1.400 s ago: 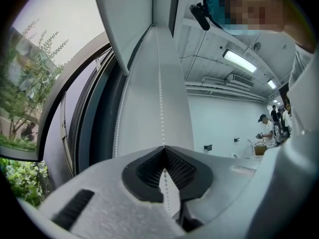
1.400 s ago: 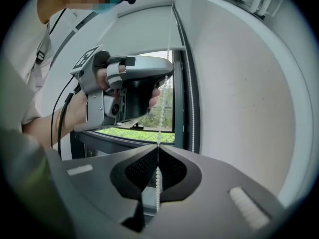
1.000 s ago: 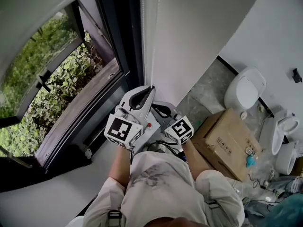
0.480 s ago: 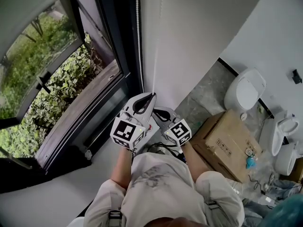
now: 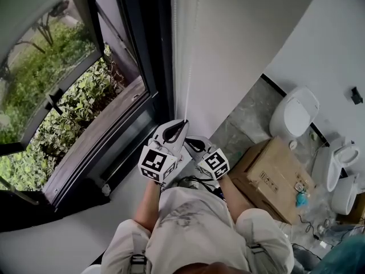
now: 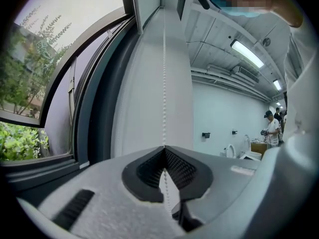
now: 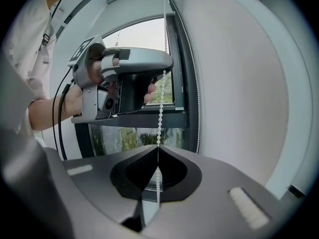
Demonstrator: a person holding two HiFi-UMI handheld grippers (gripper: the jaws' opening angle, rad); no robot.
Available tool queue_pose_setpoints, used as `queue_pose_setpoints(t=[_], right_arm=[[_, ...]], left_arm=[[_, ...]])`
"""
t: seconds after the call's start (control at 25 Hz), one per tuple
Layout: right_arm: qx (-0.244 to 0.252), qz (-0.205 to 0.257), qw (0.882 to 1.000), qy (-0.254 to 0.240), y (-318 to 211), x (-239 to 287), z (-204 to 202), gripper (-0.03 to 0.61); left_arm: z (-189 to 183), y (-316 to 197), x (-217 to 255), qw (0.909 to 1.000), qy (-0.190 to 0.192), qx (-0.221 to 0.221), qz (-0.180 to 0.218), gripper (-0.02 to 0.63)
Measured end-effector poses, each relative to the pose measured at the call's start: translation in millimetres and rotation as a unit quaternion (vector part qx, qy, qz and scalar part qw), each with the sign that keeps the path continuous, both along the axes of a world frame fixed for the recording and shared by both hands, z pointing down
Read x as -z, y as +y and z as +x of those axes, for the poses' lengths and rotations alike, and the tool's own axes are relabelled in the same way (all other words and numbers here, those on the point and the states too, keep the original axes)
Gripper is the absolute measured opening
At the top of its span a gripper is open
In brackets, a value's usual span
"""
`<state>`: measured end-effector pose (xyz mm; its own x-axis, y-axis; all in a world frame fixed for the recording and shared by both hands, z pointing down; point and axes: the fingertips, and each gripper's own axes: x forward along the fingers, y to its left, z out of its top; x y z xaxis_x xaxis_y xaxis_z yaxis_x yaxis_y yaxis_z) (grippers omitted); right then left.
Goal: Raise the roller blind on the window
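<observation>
A white bead chain (image 5: 197,44) hangs in two strands along the wall beside the dark window frame (image 5: 142,61). My left gripper (image 5: 183,122) is shut on one strand, which passes between its closed tips (image 6: 164,147) and runs straight up (image 6: 164,73). Just below and to the right, my right gripper (image 5: 189,141) is shut on the same strand (image 7: 159,118). The right gripper view shows the left gripper (image 7: 124,78) directly above the right gripper's tips (image 7: 158,147). The second strand (image 7: 197,108) hangs free against the wall. The blind's fabric does not show clearly.
Green plants (image 5: 68,107) lie outside the glass above a dark sill (image 5: 97,147). A cardboard box (image 5: 274,173) stands on the floor to the right, with a white toilet (image 5: 293,110) and other white fixtures (image 5: 342,153) beyond. A person (image 6: 271,128) stands far off.
Both grippers have moved down towards the person, still shut on the chain, the left one staying just above the right.
</observation>
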<state>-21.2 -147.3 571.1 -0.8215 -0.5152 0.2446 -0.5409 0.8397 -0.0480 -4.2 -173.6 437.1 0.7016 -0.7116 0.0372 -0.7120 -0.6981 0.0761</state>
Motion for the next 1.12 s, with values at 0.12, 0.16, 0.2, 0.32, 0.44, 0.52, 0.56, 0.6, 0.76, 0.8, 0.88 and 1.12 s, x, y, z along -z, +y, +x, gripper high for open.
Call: queue_pose_setpoints(t=[0.12,0.16,0.2,0.32,0.44,0.52,0.56,0.6,0.76,0.8,0.88,1.12], right_arm=[[-0.005,0.001,1.000,0.003,2.4,-1.7,2.0,0.011],[-0.008,0.005,1.000,0.006,2.7,-1.3,3.5,0.012],[-0.012,0.010,1.000,0.010,2.9,-0.6,5.4,0.015],[-0.018,0.014,1.000,0.013,4.8,5.1,12.1,0.021],[-0.021,0.015,1.000,-0.014,6.1,24.2,20.0,0.061],[-0.023,0.024,0.999,-0.033,7.5,44.2,25.6,0.074],[-0.023,0.031,0.998,-0.042,8.2,55.5,28.4,0.078],[-0.024,0.039,0.998,-0.051,8.5,67.5,31.3,0.078],[-0.028,0.077,0.994,-0.078,5.2,120.2,37.8,0.079],[-0.026,0.086,0.993,-0.080,3.9,133.1,37.1,0.079],[-0.021,0.102,0.991,-0.087,1.4,157.5,34.3,0.080],[0.009,0.137,0.983,-0.123,-10.8,216.2,18.8,0.086]], left_arm=[[-0.4,2.3,-2.3,1.0000,0.001,0.000,-0.002,0.007],[-0.2,2.9,-1.9,1.0000,-0.001,0.000,-0.001,0.006],[0.1,3.3,-1.3,1.0000,-0.002,0.000,0.001,0.006],[0.0,3.5,0.1,1.0000,-0.003,0.000,0.003,0.007],[-0.9,3.1,0.6,1.0000,-0.003,0.002,0.002,0.007],[-1.2,2.9,0.5,1.0000,-0.004,0.004,0.002,0.006],[-1.5,2.9,0.6,1.0000,-0.004,0.005,0.002,0.007],[-2.1,2.7,0.5,1.0000,-0.005,0.006,0.002,0.008],[-5.7,1.5,-0.3,0.9999,-0.007,0.013,0.002,0.007],[-6.5,1.4,-0.3,0.9999,-0.007,0.014,0.002,0.006],[-7.5,1.8,-0.2,0.9999,-0.006,0.016,0.001,0.008],[-8.1,3.2,0.4,0.9998,-0.004,0.017,0.002,0.008]])
